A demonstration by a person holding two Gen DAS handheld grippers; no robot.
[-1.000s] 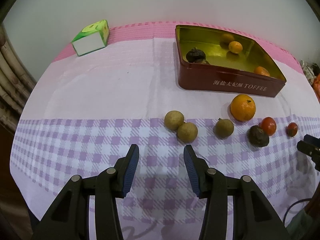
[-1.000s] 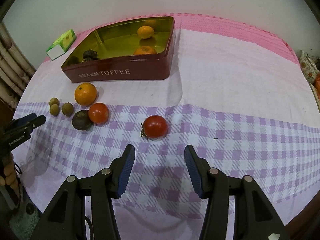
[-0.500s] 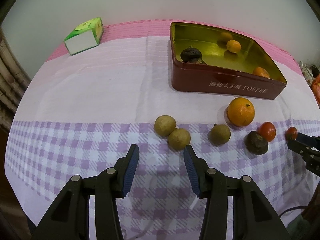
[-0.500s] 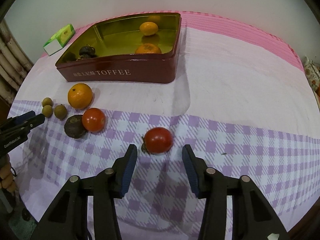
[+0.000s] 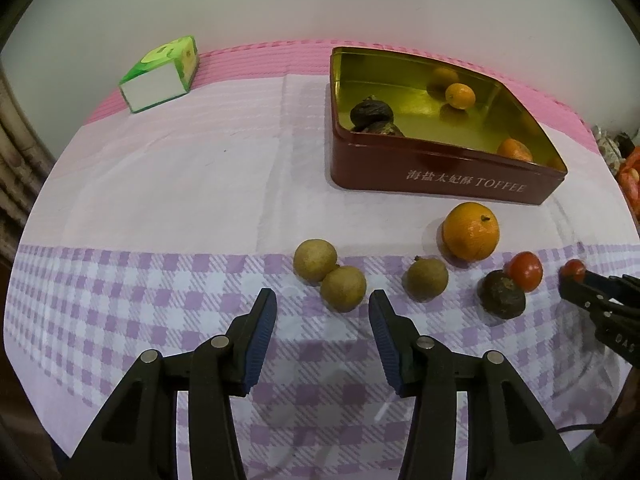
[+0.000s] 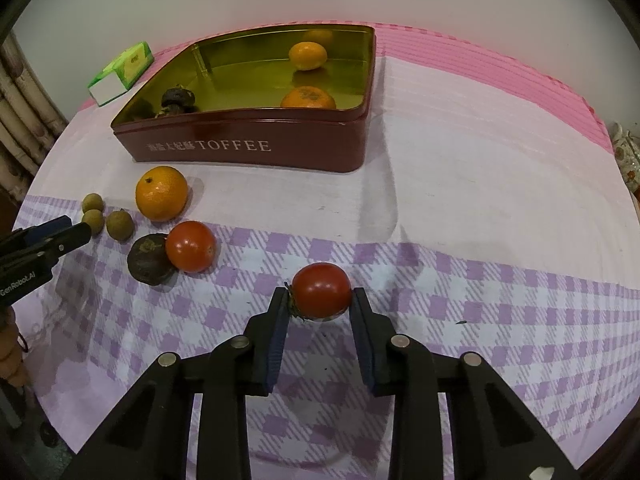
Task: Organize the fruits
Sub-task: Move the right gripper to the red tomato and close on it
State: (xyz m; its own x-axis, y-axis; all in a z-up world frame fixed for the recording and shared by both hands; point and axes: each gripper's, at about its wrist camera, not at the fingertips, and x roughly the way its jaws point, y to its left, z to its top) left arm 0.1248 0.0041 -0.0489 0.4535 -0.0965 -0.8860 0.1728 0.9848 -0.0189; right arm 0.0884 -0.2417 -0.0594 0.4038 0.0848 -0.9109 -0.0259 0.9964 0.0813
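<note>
My right gripper (image 6: 320,297) is closing on a red tomato (image 6: 322,289) that lies on the checked cloth, both pads against its sides. A second tomato (image 6: 191,246), a dark wrinkled fruit (image 6: 149,258) and an orange (image 6: 161,193) lie to its left. My left gripper (image 5: 322,300) is opening slightly, with nothing between its jaws. A pair of touching brown longans (image 5: 343,289) lies just beyond its fingertips, and a third longan (image 5: 425,285) sits to the right. The red toffee tin (image 5: 440,176) behind holds two oranges and dark fruit.
A green and white box (image 5: 160,76) lies at the far left of the pink cloth. The table's edge curves close on both sides. Bare cloth stretches to the right of the tin (image 6: 480,160). Cluttered items show past the right edge.
My right gripper moved forward around the tomato and narrowed until its pads met it. The left gripper crept closer to the pair of longans.
</note>
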